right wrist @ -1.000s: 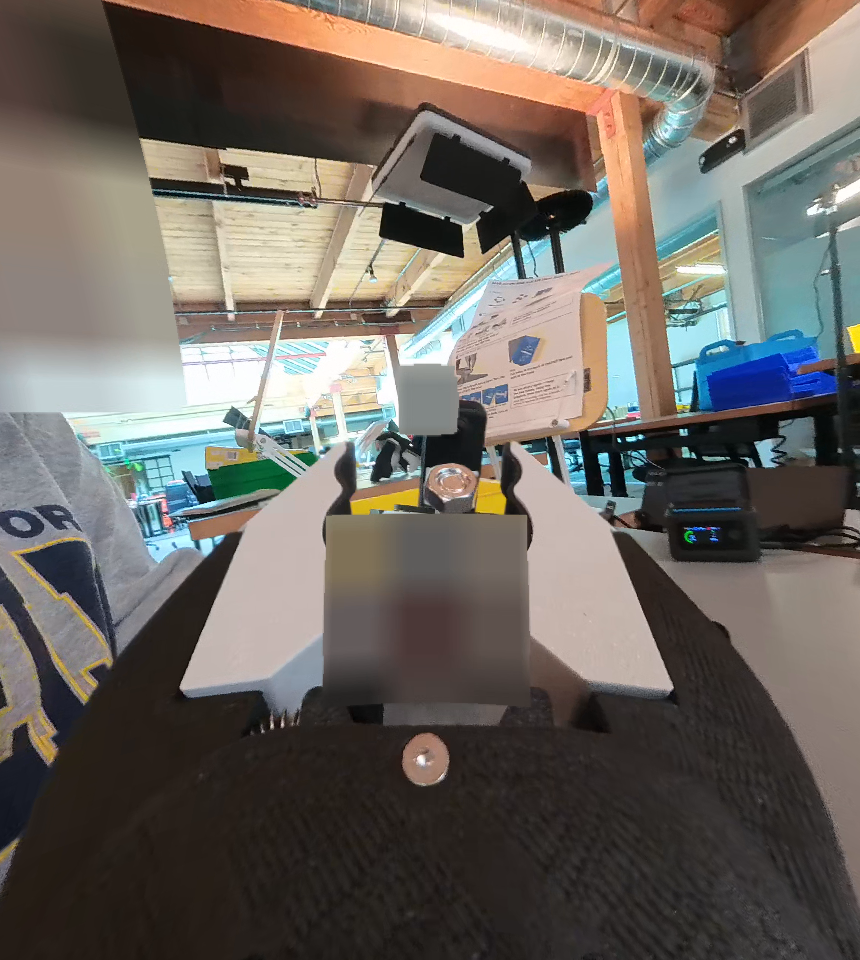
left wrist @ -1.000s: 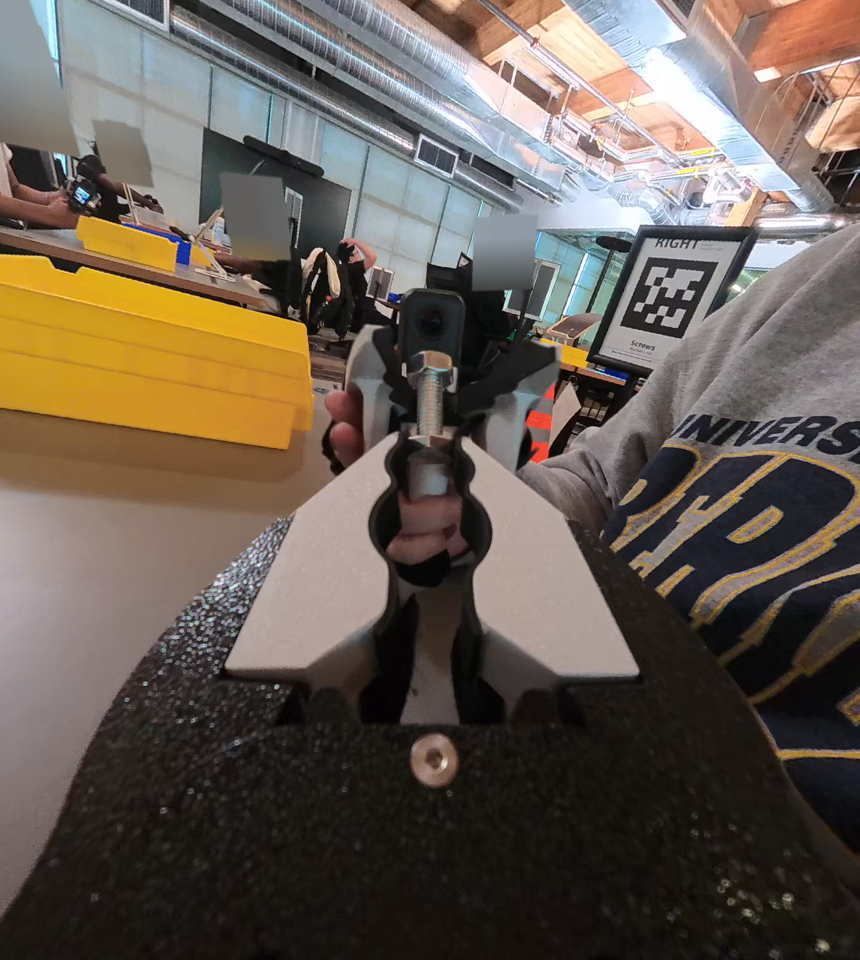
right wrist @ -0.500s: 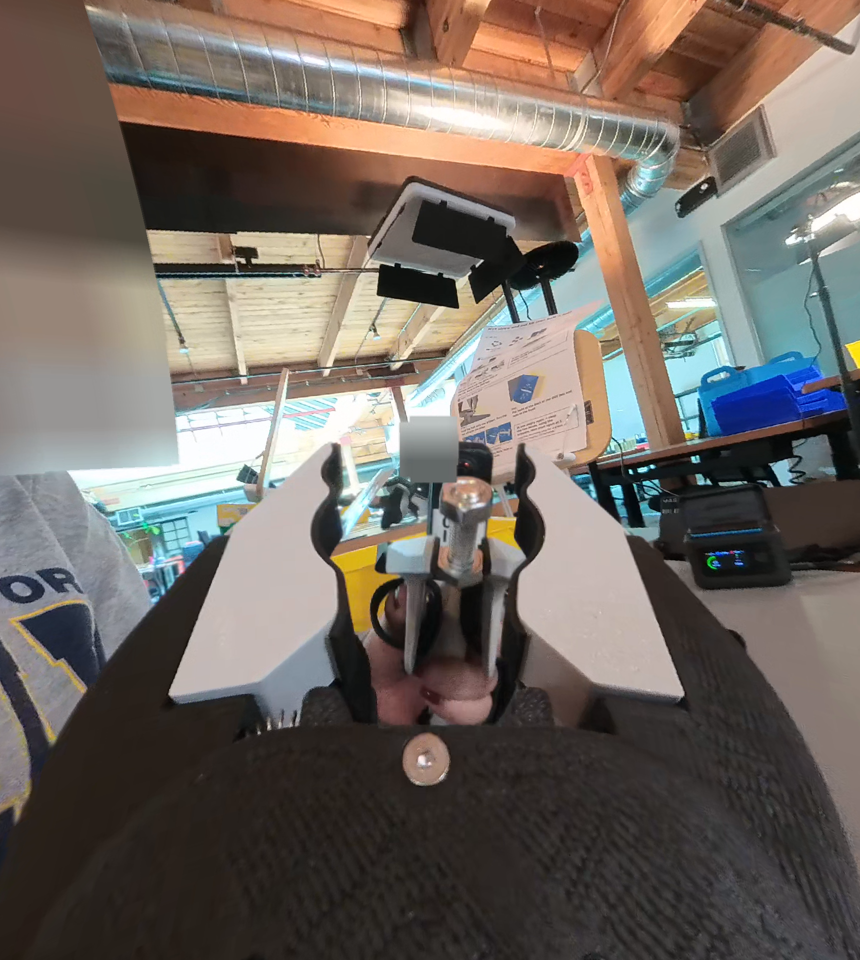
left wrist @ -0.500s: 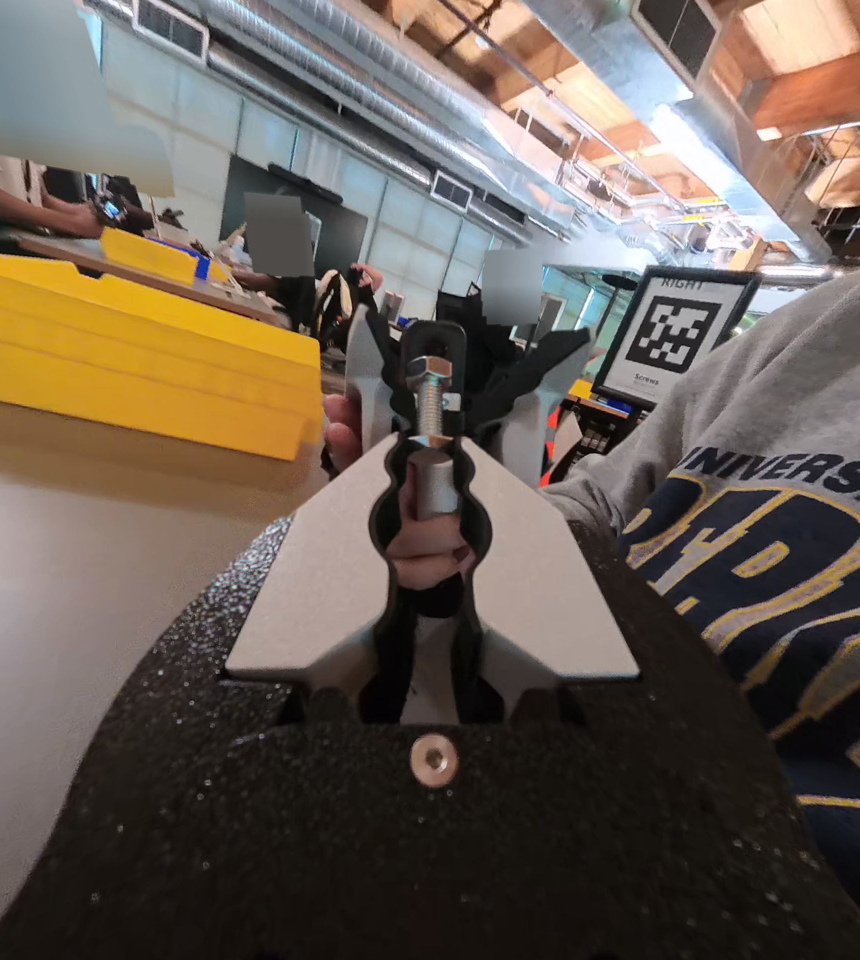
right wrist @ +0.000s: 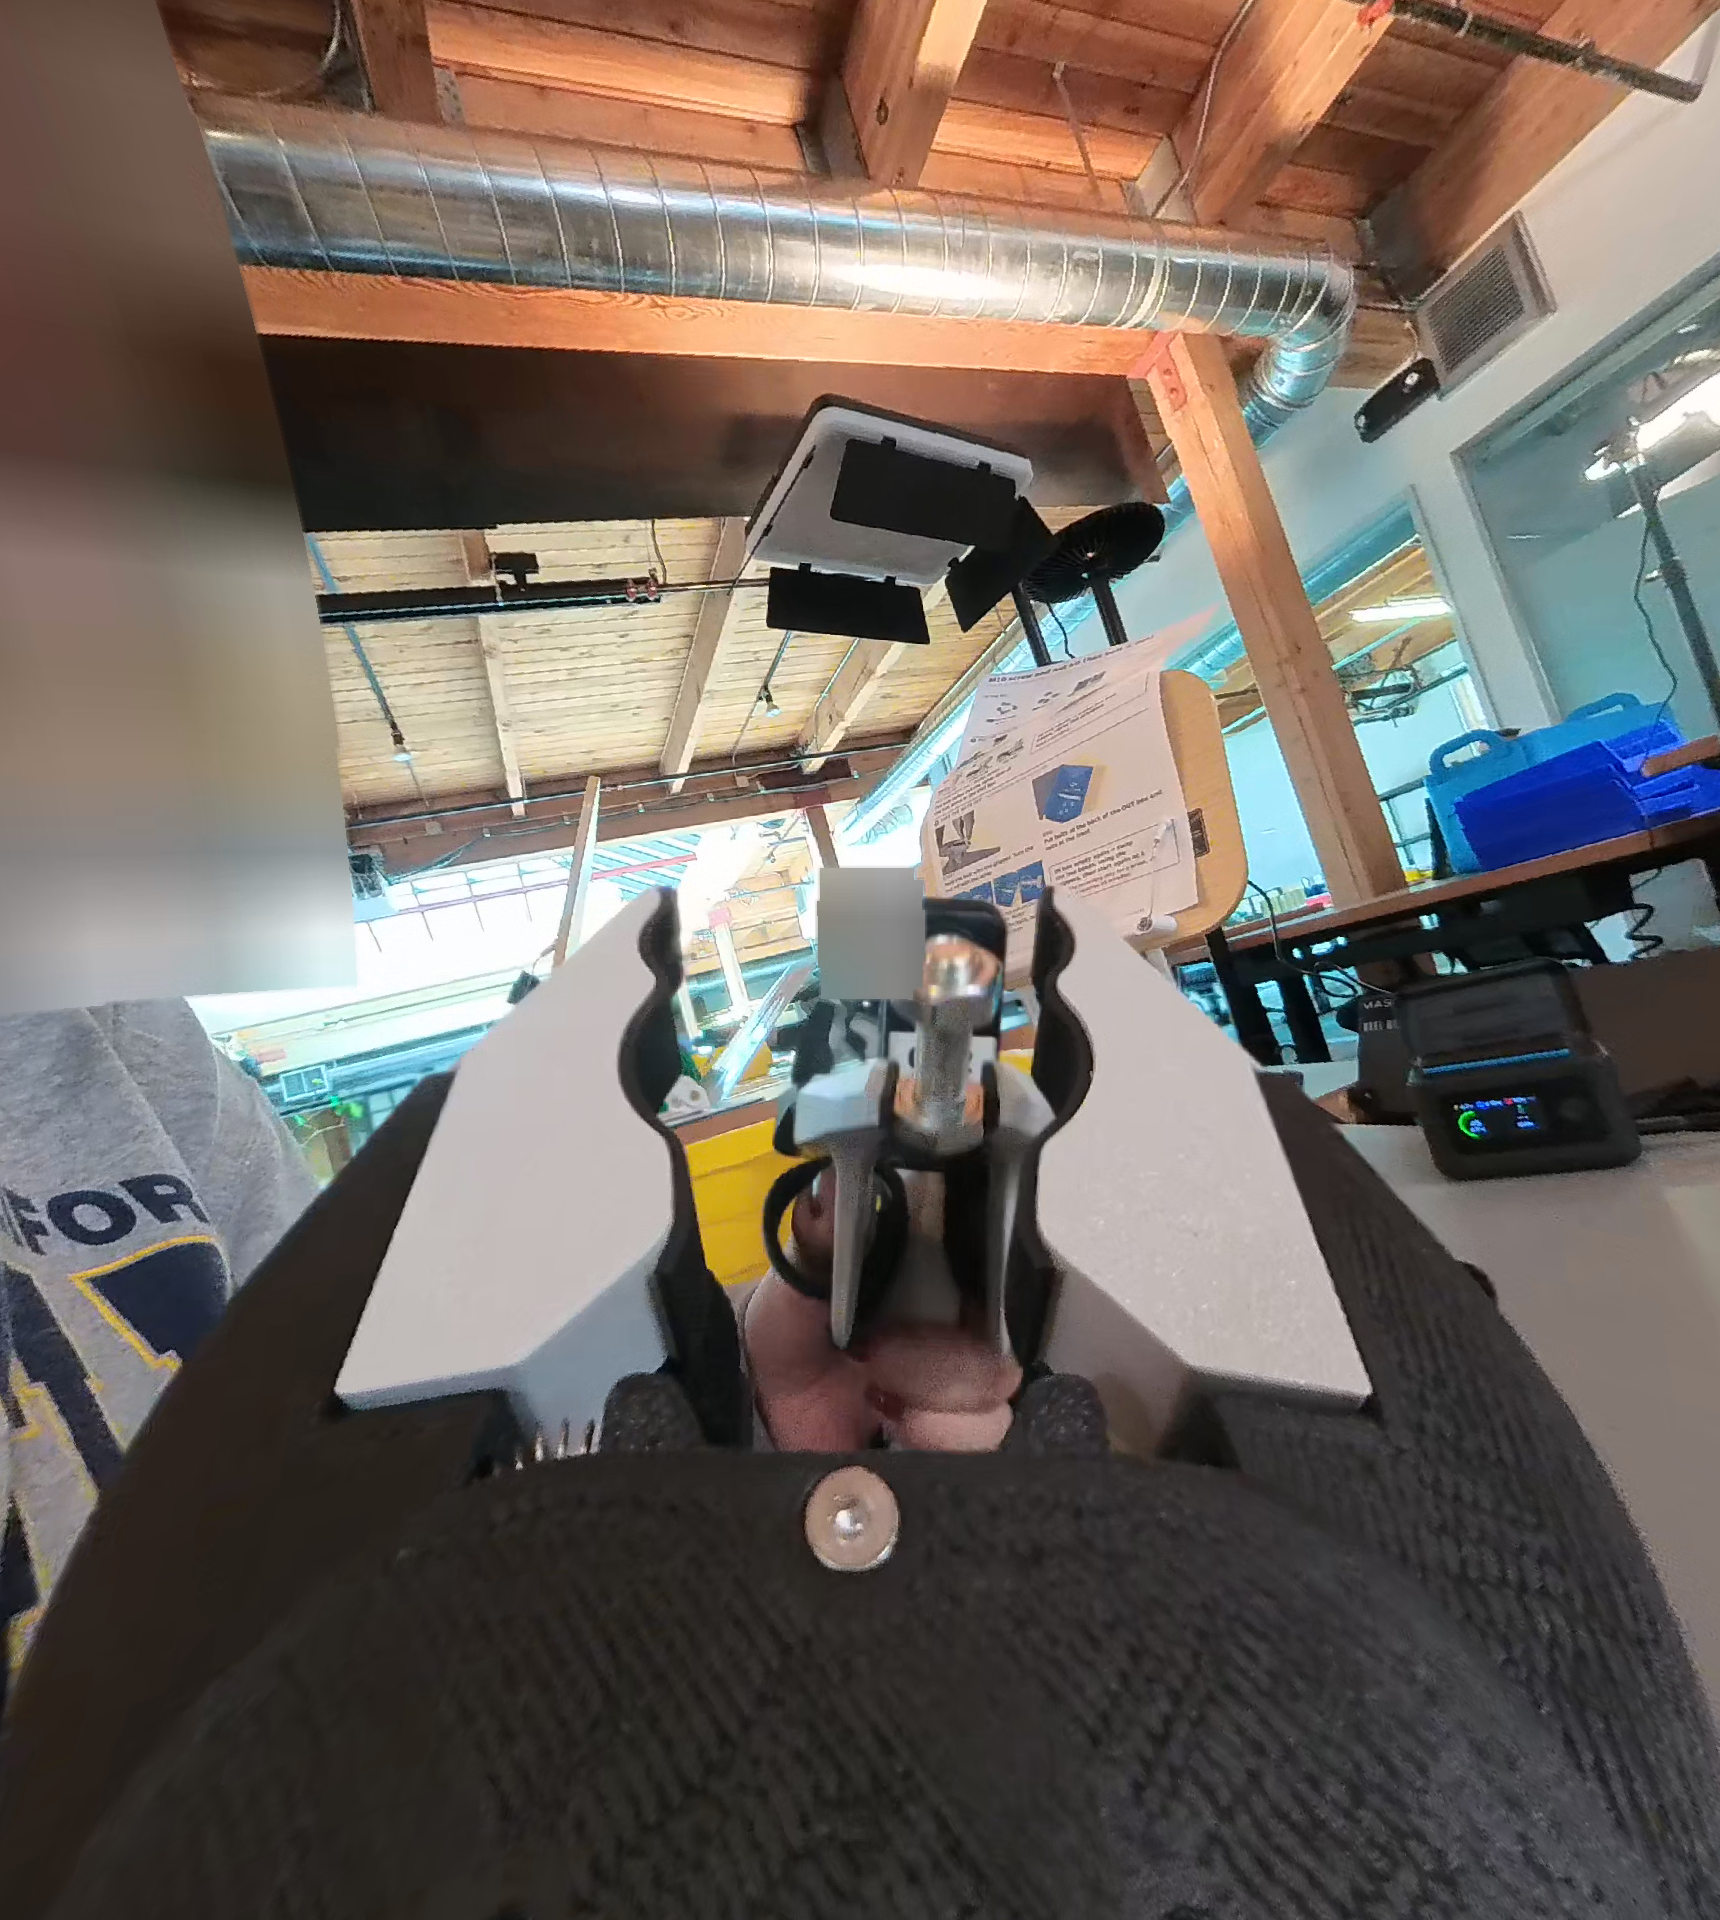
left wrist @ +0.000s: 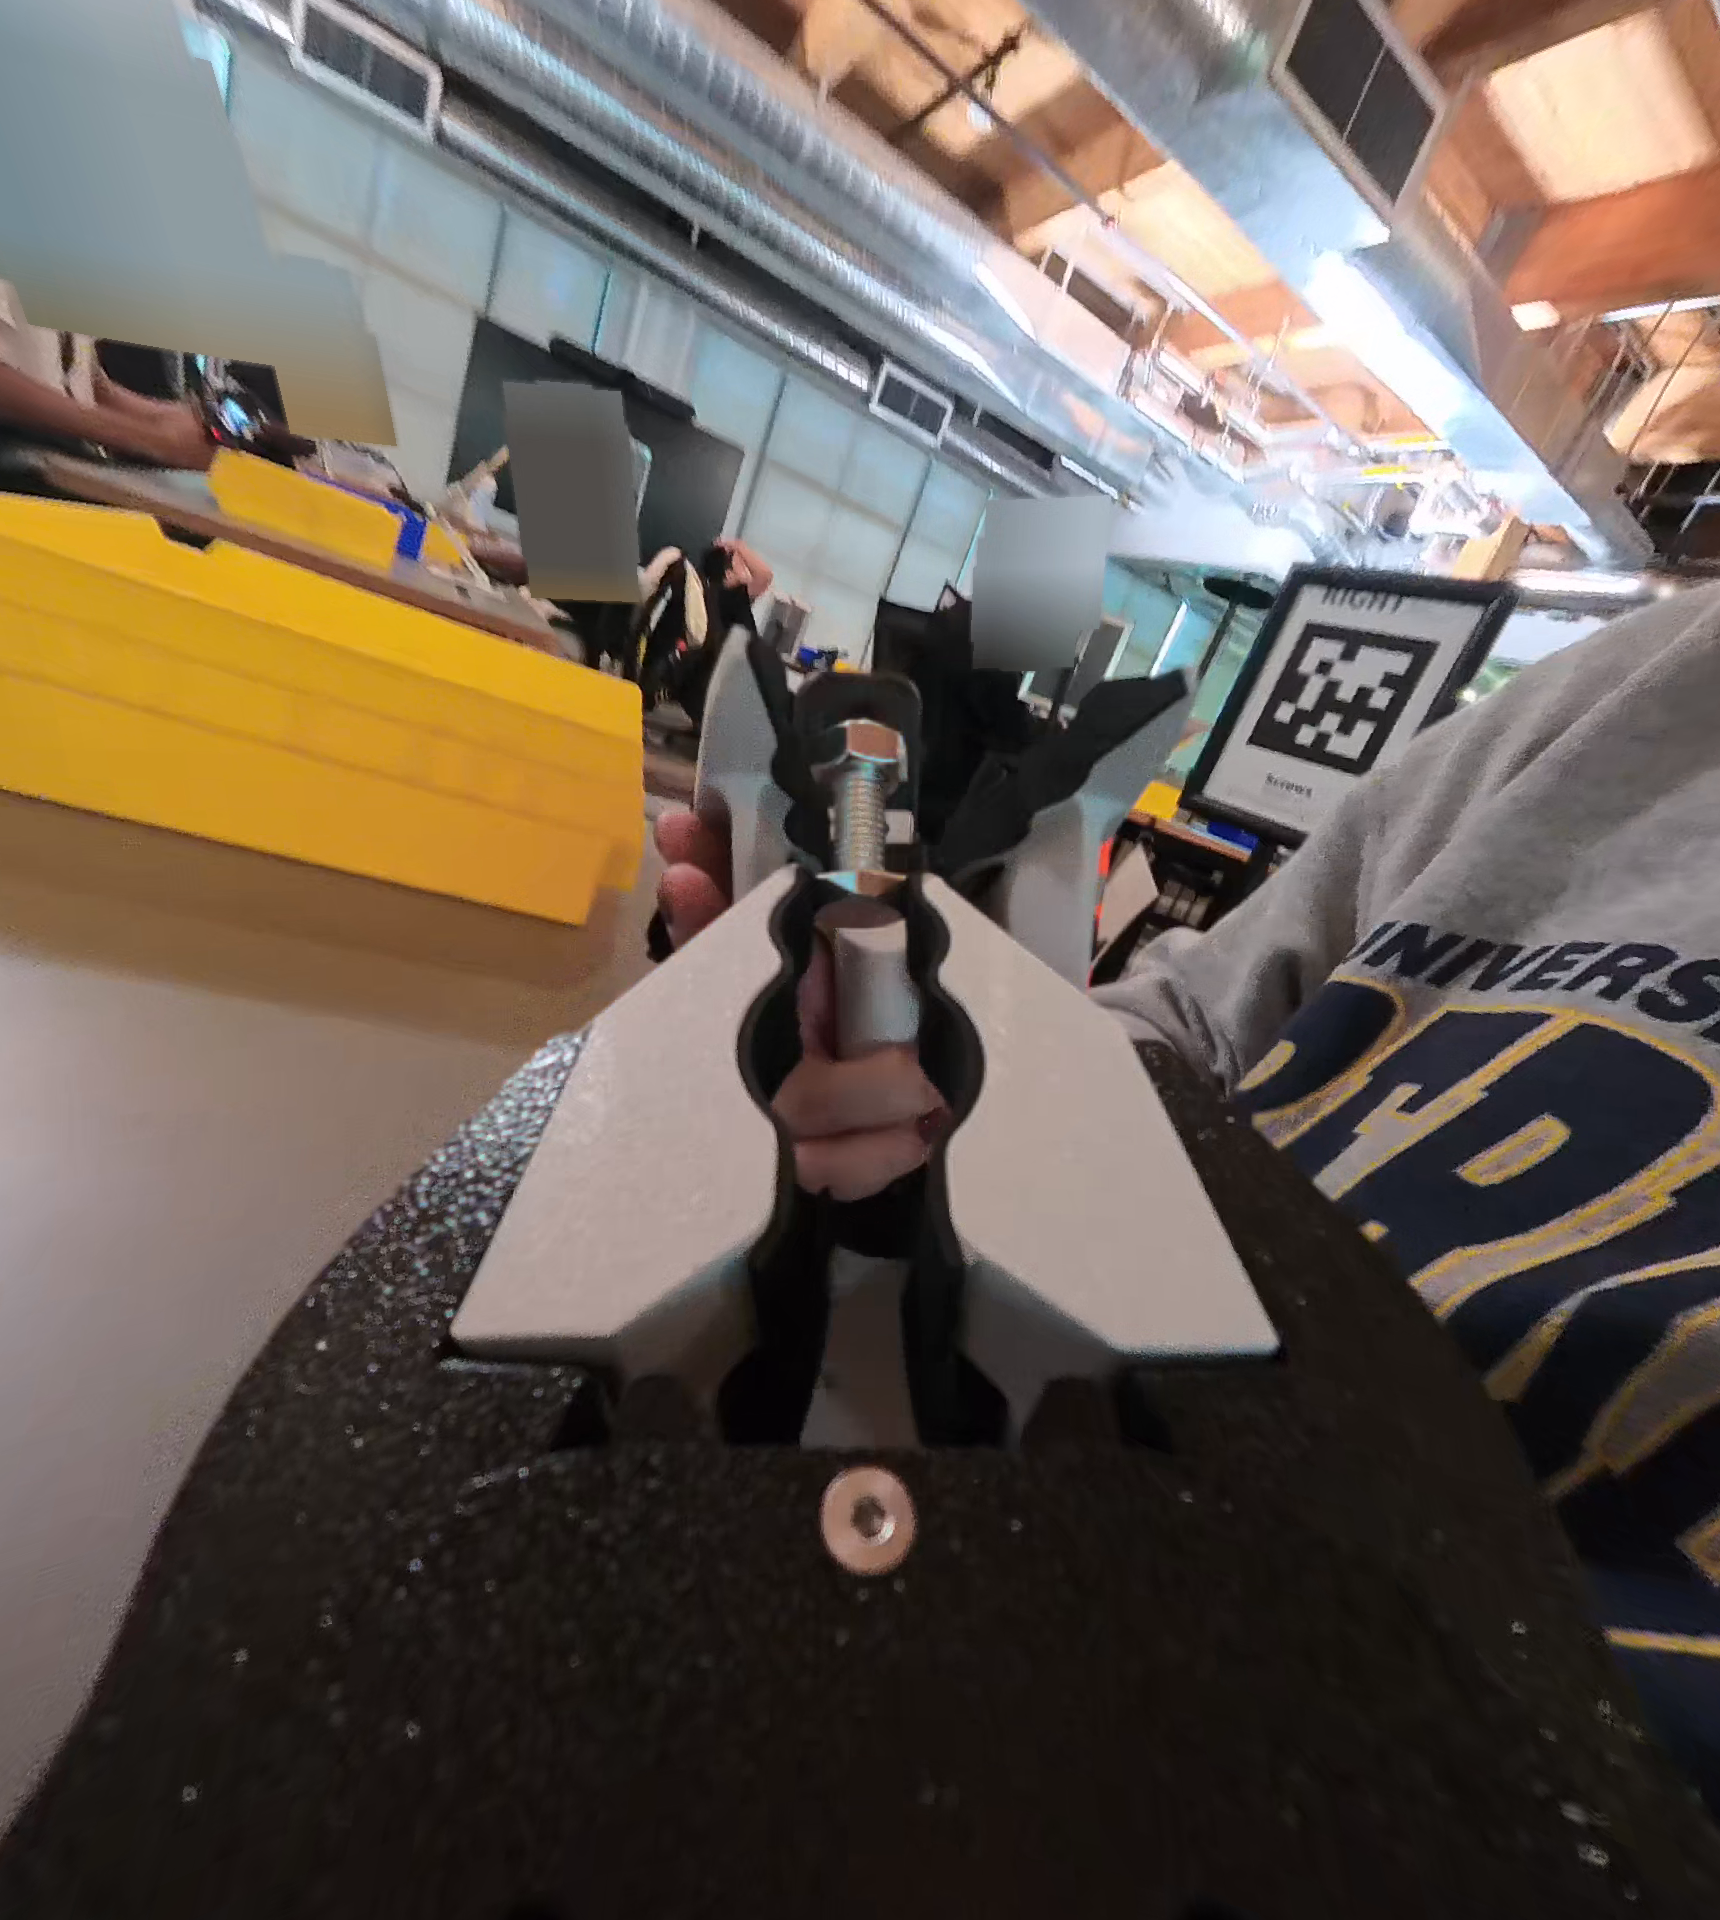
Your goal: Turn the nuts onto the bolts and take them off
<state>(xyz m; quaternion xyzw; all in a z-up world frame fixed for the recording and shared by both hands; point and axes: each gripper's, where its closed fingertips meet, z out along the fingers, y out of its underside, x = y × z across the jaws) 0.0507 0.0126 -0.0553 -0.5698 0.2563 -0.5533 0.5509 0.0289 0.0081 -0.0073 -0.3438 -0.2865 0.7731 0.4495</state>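
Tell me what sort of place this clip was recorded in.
Probably a shared workshop or lab in a converted industrial building: exposed wooden beams and a metal air duct overhead, yellow parts bins on a work table, and blue cases on a bench beyond.

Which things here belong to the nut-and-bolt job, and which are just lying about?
In the job: bolt, nut on its far end, left gripper clamping the bolt, right gripper open beside the nut.

Lying about: yellow bins, marker sign, instruction sheet, blue cases, small black device.
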